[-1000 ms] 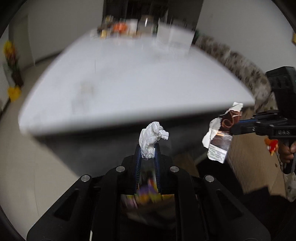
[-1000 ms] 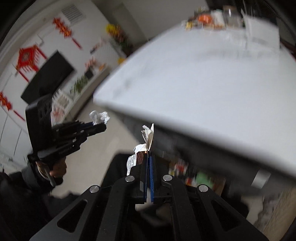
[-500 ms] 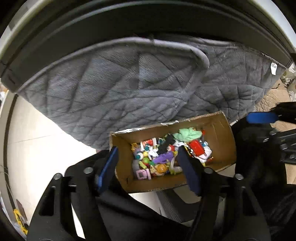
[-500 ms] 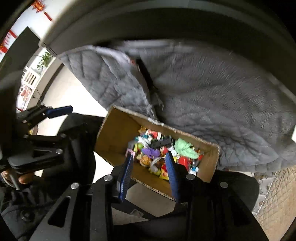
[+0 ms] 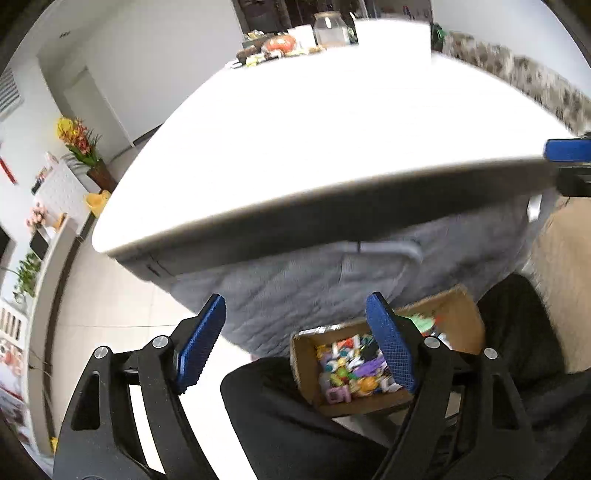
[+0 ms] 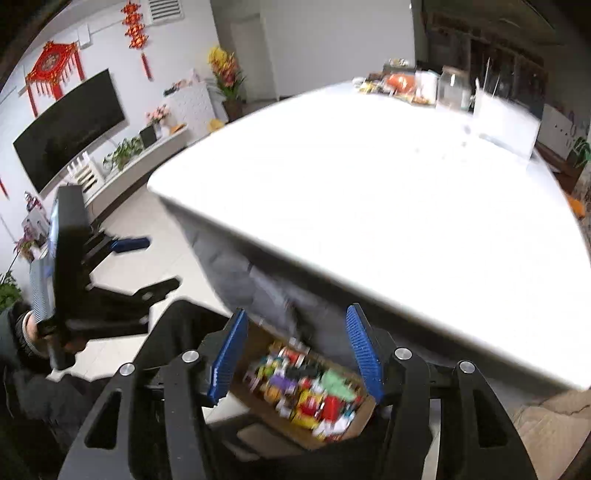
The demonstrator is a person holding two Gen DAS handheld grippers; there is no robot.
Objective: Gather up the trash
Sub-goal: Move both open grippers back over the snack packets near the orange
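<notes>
Your left gripper (image 5: 299, 343) has its blue pads (image 5: 201, 341) spread wide with nothing between them. Just below and to the right of its right-hand finger sits the cardboard box (image 5: 306, 363), open-topped and filled with small colourful bits of trash (image 5: 351, 365) — too blurred to name one by one. The box rests low in front of the grey quilted cover (image 5: 314, 280) that hangs beneath the white table (image 5: 332, 129).

Your right gripper (image 6: 295, 350) is also wide open and empty — the same box (image 6: 255, 339) lies directly under the gap between its fingers. Ahead of both grippers the tabletop stretches away; at its far end stand a glass jar (image 5: 330, 29) and a cluster of small items. Off to the right gripper's left, the left gripper shows from the side, held over the floor.
</notes>
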